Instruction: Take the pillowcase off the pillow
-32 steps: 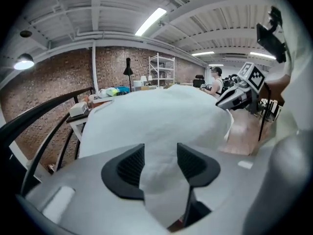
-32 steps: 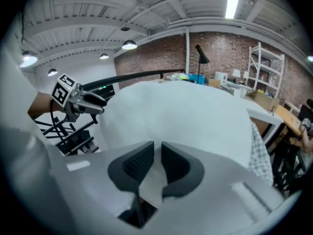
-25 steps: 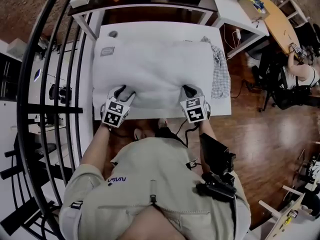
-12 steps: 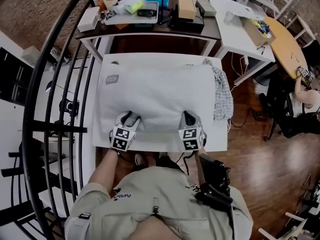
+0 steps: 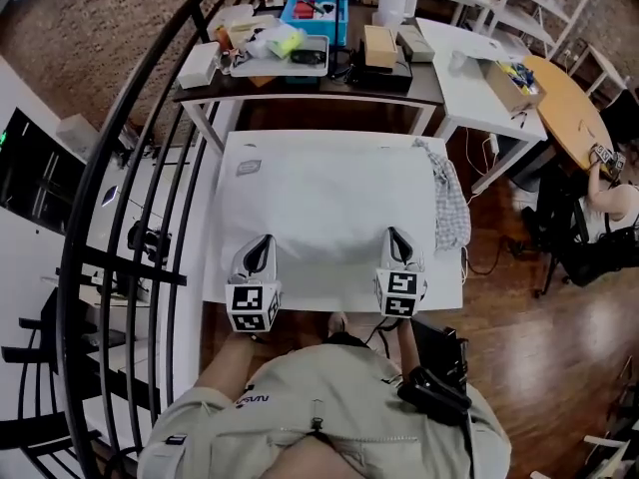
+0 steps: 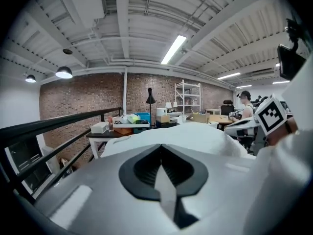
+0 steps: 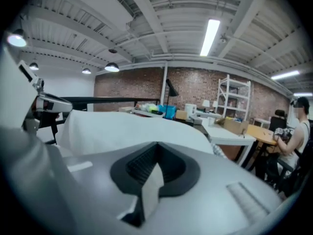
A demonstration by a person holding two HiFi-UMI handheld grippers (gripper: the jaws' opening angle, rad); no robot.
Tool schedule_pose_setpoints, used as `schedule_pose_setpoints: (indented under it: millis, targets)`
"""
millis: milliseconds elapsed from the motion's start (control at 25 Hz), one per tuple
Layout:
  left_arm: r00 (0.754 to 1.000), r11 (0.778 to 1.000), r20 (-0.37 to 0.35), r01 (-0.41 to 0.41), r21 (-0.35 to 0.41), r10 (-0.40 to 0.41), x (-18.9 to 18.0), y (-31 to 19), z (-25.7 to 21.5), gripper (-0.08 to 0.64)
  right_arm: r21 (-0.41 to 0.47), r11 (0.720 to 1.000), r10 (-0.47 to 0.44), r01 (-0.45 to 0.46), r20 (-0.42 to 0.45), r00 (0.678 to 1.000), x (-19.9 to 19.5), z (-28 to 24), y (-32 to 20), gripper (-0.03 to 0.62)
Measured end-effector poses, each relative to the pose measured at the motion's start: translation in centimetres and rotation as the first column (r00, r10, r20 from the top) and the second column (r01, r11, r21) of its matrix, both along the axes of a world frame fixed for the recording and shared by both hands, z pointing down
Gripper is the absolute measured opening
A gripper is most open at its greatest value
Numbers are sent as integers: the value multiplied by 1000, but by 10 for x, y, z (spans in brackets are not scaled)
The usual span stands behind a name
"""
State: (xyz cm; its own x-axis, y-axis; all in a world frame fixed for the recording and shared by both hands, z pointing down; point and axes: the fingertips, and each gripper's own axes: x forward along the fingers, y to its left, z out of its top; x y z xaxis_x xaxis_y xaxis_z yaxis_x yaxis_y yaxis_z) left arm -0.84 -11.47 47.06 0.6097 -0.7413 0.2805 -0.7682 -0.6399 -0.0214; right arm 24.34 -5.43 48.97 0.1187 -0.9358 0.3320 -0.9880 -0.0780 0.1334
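Both grippers have risen since the earlier frames, and the near edge of the pillow (image 5: 329,193) has risen with them. The left gripper (image 5: 262,245) has just been closing, and now its jaws are together on a thin fold of white fabric (image 6: 165,192) of the pillowcase (image 5: 300,168). The right gripper (image 5: 397,238) is closed in the same way on a fold of the same fabric (image 7: 149,185).

The two grippers stand well apart, one near each near corner of the pillow, and both point away from the person. The pillow, with the pillowcase on it, lies on the white table (image 5: 218,285) and covers almost all of it. Its far side rests on the table.

A checked cloth (image 5: 451,203) hangs at the right edge of the table, just beside the pillow. Behind stands a dark table (image 5: 300,86) with a blue box (image 5: 318,13) on it.
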Motion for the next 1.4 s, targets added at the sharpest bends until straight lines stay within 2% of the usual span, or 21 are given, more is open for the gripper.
schedule_pose_setpoints:
  millis: [80,160,320,520,760,920,1120,1400]
  targets:
    - [998,995,-25,-49,82,52,-5,23,-20,5,72,997,16,-15,-3,1000,-12,-20,17,3]
    - [994,982,-15,-106,157,110,-13,50,-36,5,127,992,25,-23,-14,1000,-31,-41,34,4]
    - [989,968,-24,-141,209,149,-44,94,-51,5,180,983,52,-46,-25,998,-77,-66,72,3]
    - [991,974,-33,-119,192,128,-78,117,-41,5,187,980,74,-68,-24,997,-117,-69,113,3]
    - [993,975,-36,-106,197,115,-91,132,-36,5,247,962,115,-114,11,993,-122,-80,141,3]
    - [993,974,-33,-104,200,112,-84,145,-34,5,269,954,125,-132,42,991,-117,-87,160,2]
    - [993,979,-53,-92,183,103,-66,162,-29,5,266,955,114,-130,73,991,-104,-69,175,2]
    - [996,987,-82,-30,159,44,-48,169,-28,5,274,958,63,-80,73,995,-85,-66,177,2]
